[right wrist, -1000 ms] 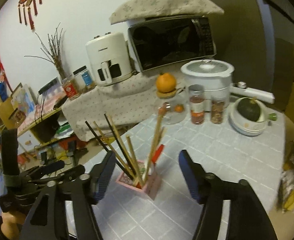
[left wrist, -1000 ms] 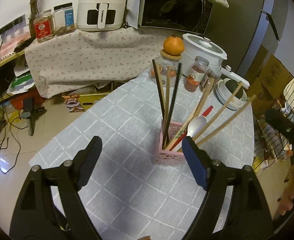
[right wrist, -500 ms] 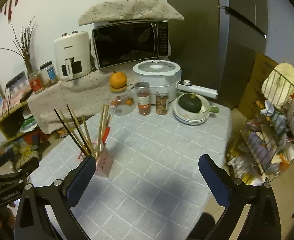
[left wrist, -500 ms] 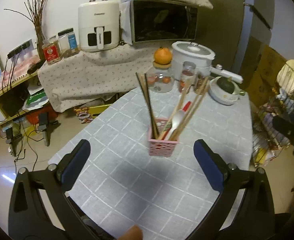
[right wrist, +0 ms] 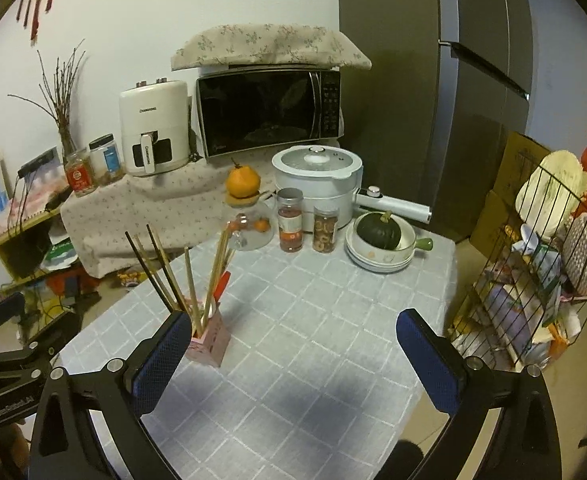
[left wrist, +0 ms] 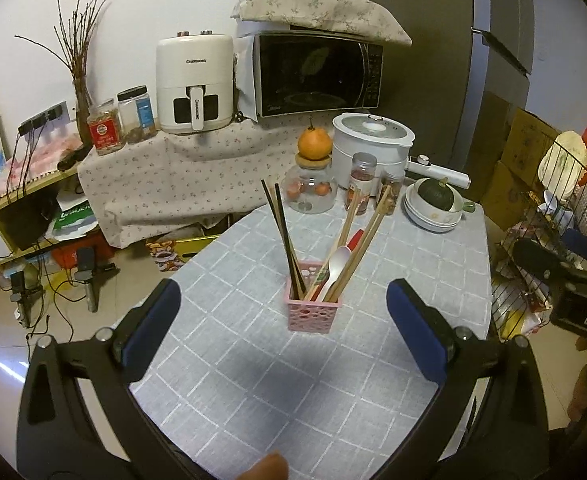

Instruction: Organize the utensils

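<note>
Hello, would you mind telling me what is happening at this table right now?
A person holds two tongs over the grey checked table. The left tongs and right tongs are both open and empty. The chopsticks and white spoon stand together in the pink holder.

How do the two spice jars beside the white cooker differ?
The left jar is taller, with red contents and a red label; the right jar is shorter, filled with brown pieces. The left jar has a grey lid; the right jar's lid looks darker. Both are clear, upright and capped, standing side by side on the tablecloth.
</note>
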